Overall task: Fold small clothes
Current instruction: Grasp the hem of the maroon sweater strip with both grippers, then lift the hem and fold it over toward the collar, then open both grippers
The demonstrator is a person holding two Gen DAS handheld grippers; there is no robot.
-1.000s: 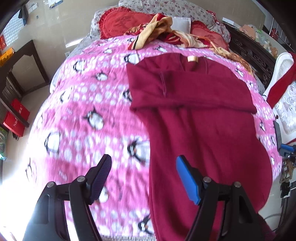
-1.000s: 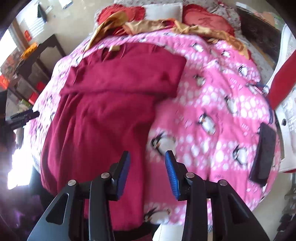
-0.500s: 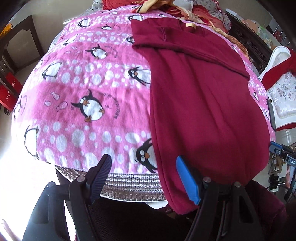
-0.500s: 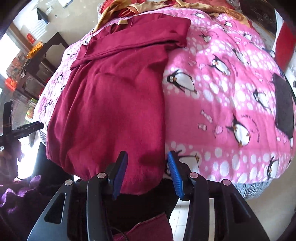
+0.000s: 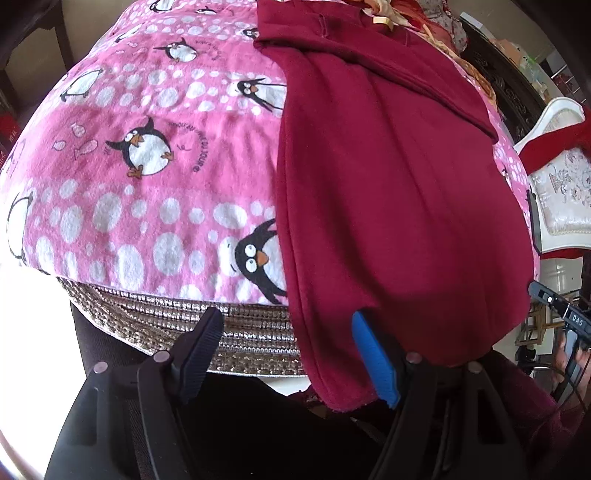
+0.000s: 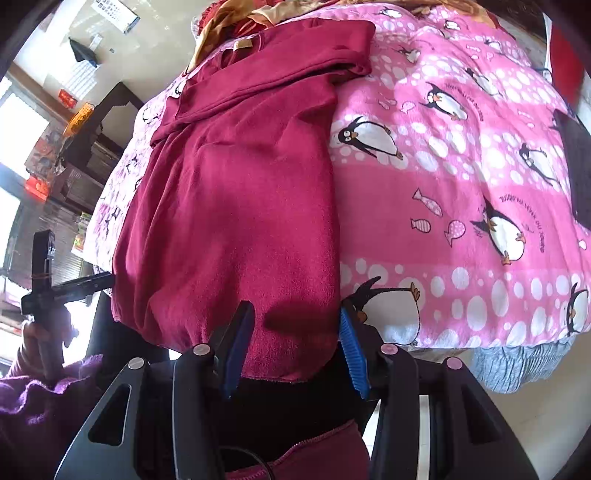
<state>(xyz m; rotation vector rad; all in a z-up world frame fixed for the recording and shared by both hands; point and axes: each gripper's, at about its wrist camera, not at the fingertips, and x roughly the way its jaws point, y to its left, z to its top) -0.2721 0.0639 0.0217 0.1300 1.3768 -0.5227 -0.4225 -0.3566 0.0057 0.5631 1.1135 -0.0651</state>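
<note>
A dark red long-sleeved garment point(image 5: 388, 184) lies lengthwise on a pink penguin blanket point(image 5: 147, 184), sleeves folded across its chest. Its hem hangs over the near bed edge. My left gripper point(image 5: 286, 354) is open at that edge, and the hem's left corner point(image 5: 340, 398) hangs between its fingers, close to the blue one. In the right wrist view the garment point(image 6: 240, 203) fills the middle. My right gripper point(image 6: 295, 350) is open, and the hem's right corner point(image 6: 288, 365) hangs between its blue pads without being pressed.
Gold and red cloths point(image 6: 240, 14) are heaped at the bed's far end. A flat black object point(image 6: 576, 166) lies on the blanket point(image 6: 461, 184) at the right. A white chair point(image 5: 554, 166) stands right of the bed and dark wooden furniture point(image 6: 96, 140) left. A purple sleeve point(image 6: 37, 398) shows below.
Both grippers have come down from over the garment's middle to the near bed edge, each now at a hem corner. The right jaws stand slightly wider.
</note>
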